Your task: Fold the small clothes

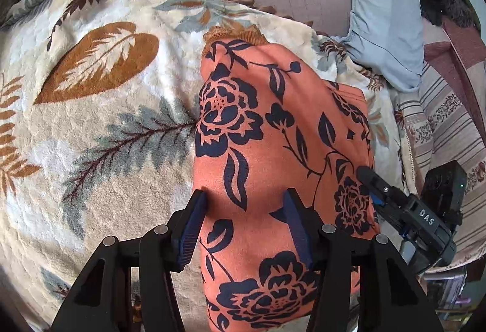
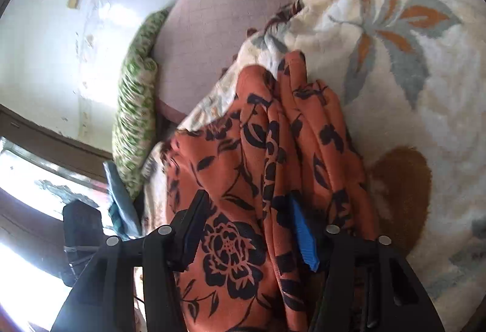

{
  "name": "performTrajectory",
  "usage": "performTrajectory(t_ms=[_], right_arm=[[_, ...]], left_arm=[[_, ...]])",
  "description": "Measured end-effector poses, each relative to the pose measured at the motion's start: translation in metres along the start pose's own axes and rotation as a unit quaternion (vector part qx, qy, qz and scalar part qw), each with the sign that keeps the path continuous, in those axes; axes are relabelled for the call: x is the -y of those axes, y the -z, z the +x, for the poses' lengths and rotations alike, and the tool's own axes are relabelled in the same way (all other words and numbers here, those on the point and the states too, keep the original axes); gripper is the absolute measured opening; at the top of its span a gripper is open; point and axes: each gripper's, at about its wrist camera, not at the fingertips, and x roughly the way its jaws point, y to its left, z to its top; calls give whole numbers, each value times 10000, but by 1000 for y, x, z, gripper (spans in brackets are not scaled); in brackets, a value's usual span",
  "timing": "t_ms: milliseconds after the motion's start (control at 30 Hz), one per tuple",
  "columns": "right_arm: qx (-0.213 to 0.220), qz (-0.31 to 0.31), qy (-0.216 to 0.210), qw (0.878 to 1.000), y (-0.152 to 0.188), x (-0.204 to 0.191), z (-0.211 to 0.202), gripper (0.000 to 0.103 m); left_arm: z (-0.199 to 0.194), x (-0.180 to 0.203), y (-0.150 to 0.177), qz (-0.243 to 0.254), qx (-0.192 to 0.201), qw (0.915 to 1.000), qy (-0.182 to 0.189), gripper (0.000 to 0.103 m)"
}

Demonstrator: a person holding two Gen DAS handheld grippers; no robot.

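Both tools, left tool and right tool, stand released astride the orange floral garment, which lies folded lengthwise on the leaf-print blanket, so next calls for regripping 1 end and folding across

One orange floral garment, two grippers

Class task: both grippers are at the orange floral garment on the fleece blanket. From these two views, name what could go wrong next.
1. The orange garment lies bunched in ridges between the right gripper fingers; a fold from here may set creases.
2. The left gripper straddles loose cloth; it might grab several layers.
3. The plush blanket beneath could get pinched too.
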Motion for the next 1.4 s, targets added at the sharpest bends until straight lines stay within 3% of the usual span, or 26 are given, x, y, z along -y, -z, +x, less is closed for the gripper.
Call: performTrajectory(t_ms=[33, 133, 233, 333, 400, 433, 500, 600, 667, 733, 767, 833, 900, 1033, 1100, 1233, 1400], right_arm=[[-63, -310, 224, 9992, -1, -11, 4, 16], [226, -1204, 368, 9918, -5, -45, -12, 12], [461, -1298, 606, 9886, -15, -45, -20, 12], [76, -1194, 1327, 9839, -15, -14, 5, 14], [112, -984, 1148, 9884, -12, -5, 2, 19], [245, -885, 1040, 9903, -11, -6, -8, 25], [444, -683, 674, 9944, -6, -10, -32, 26], [719, -1070, 47, 9916, 17, -28, -69, 26], [704, -1432, -57, 9872, 40, -37, -78, 26], [450, -1686, 282, 9843, 60, -37, -68, 25], [260, -1752, 690, 9818, 70, -30, -56, 19], [-96, -1965, 1385, 9706, 85, -15, -30, 17], [160, -1957, 1401, 9705, 93, -15, -33, 16], [209, -1366, 960, 9857, 88, -23, -56, 25], [263, -1156, 890, 9890, 86, -24, -70, 36], [343, -992, 1121, 9881, 83, -24, -90, 55], [307, -1016, 1393, 9845, 81, -24, -100, 60]], left_arm=[[-5, 4, -1, 5, 109, 9999, 76, 48], [-14, 12, -2, -21, 446, 9980, 445, 46], [6, 20, 1, 130, 390, 9991, -120, 46], [27, 28, 8, 408, 235, 9963, -717, 46], [15, 31, 12, 450, 303, 9968, -584, 46], [6, 29, 15, 381, 280, 9981, -399, 46], [-13, 21, 27, 200, 252, 9995, 35, 46], [-37, 16, 54, 123, 514, 9983, 246, 48], [-30, 20, 73, 159, 411, 9987, 274, 48], [-8, 26, 87, 385, 99, 9992, -27, 48], [3, 30, 94, 511, 54, 9982, -296, 50], [15, 38, 100, 742, 48, 9946, -726, 57], [12, 44, 105, 838, 70, 9927, -866, 58], [-10, 49, 113, 815, 174, 9916, -991, 56], [-19, 52, 117, 870, 277, 9897, -1099, 57], [-36, 62, 125, 927, 416, 9865, -1281, 61], [-53, 68, 132, 1128, 615, 9805, -1489, 61]])
